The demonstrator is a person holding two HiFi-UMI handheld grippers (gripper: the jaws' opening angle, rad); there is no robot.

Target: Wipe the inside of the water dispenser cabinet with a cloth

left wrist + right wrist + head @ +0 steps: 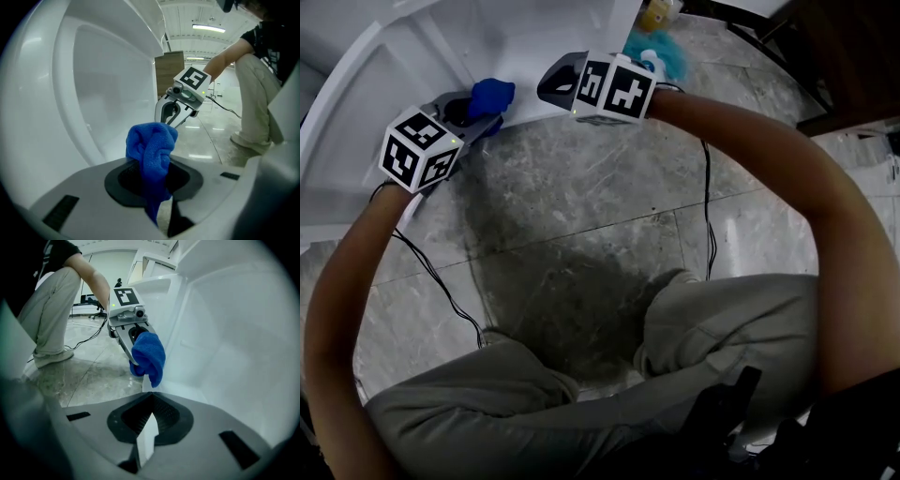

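The white water dispenser cabinet fills pretty much everything ahead of both sets of jaws. Its inside curves away just past the left tips and stands close in front of the right ones.

Where I reckon this could go sideways: the cloth looks pinched by one fold only. Dragging it hard across the inside could tug it free, and then bare plastic would scrape the panel instead of fabric. The two grippers also sit close together at the opening, so a wide sweep might knock one into the other.

The blue cloth is bunched between the left jaws, with a fat wad poking out past the tips and a tail hanging below them. I can't tell if it touches the cabinet yet.

The left gripper has its jaws partly spread and clamped on that wad. The right gripper has its jaws pressed fully together with nothing in them. It sits just beside the left ones, clear of the cloth.
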